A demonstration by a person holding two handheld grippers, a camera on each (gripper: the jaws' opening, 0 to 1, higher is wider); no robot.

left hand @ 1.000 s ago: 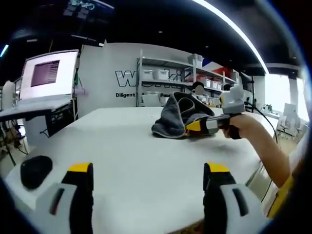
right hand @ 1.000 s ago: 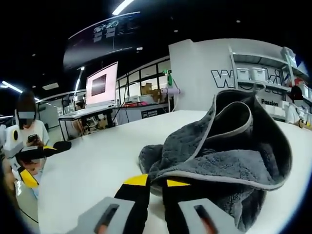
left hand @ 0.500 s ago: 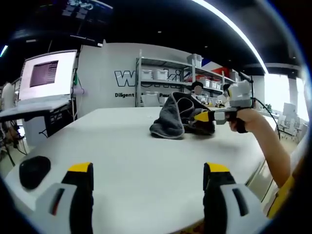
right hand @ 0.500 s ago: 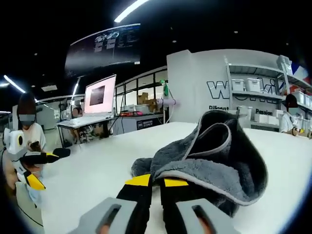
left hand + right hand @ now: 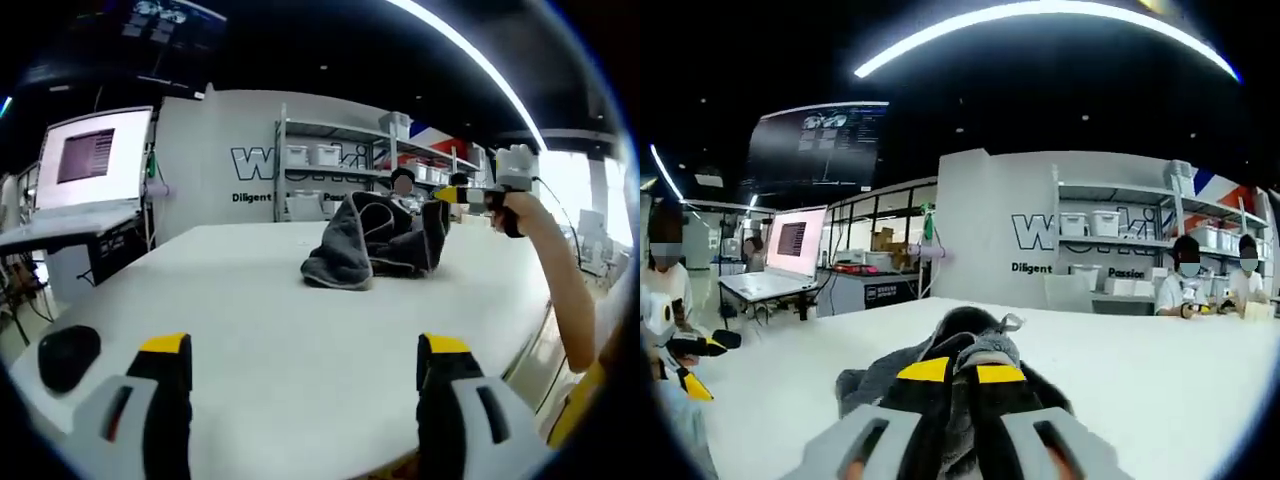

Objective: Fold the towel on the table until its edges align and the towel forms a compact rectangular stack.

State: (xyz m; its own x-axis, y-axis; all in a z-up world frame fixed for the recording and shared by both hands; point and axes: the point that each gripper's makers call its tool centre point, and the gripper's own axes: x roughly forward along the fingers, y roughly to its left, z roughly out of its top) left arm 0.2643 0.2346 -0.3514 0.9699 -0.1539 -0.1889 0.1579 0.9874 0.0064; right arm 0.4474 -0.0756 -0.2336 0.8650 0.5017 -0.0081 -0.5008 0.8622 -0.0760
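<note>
Evidently a corner of the grey towel, crumpled near the far side of the table, is pinched and lifted by the right gripper so it can be spread, while the left gripper is held open and empty above the near edge.

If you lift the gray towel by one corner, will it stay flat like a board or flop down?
It will probably flop. The gray towel already sags in soft folds from the right hand-held gripper, which pinches one edge. It looks thick and fluffy, so it likely won't slip out easily. The rest would likely drag along the white table.
</note>
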